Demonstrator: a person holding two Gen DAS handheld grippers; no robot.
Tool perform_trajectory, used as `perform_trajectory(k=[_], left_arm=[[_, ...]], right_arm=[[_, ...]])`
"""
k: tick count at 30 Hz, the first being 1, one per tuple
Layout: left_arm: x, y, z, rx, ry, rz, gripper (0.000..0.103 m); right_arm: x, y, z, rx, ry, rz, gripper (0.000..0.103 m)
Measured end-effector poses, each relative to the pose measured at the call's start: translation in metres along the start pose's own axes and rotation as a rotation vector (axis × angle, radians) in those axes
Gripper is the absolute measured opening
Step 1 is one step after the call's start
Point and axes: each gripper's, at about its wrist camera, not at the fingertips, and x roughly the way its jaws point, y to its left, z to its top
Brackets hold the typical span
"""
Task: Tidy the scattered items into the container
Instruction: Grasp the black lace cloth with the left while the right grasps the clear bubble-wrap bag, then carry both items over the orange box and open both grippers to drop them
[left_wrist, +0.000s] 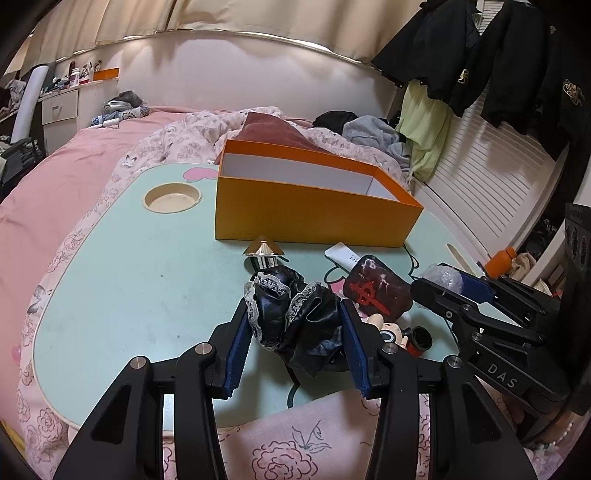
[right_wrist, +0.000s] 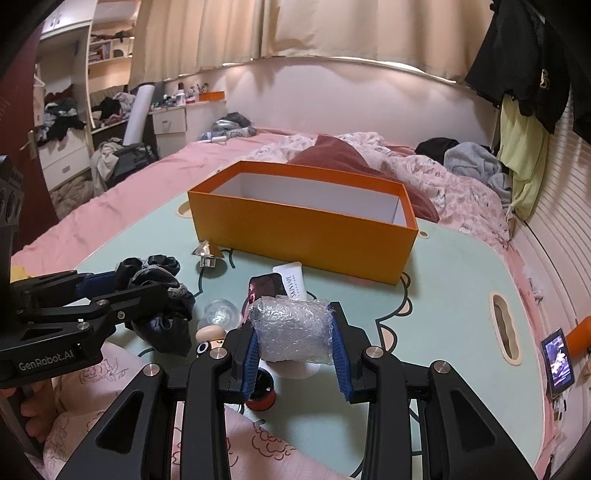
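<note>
Grippers both hold things — left gripper squeezes a black lace scrunchie, right gripper squeezes a bubble-wrap bundle — near the orange box.

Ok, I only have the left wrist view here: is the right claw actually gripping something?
Observer: Yes, the right claw is shut on a bubble-wrap bundle, with a pad against each side.
Operator: Anything inside the orange box?
Observer: The right wrist view shows more of the orange box: white inner walls and no item visible, but the front wall hides the floor.
Operator: Anything past the table's right edge?
Observer: A small lit screen stands there.
</note>
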Motion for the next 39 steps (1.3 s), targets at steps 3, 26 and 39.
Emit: perform_trajectory(k=[3,26,39], left_arm=[[0.000,0.000,0.000,0.000,0.000,0.000,0.047],[-0.002,0.001,0.000,0.000,-0.007,0.007,0.047],[-0.009,-0.012,0.018,0.062,-0.056,0.048,0.047]], right_arm=[[0.001,-0.001,0.000,0.006,0.007,0.004,0.033],[0.001,0.000,0.000,0.005,0.007,0.003,0.033],[0.003,0.001,-0.001,-0.003,-0.002,-0.015,0.033]])
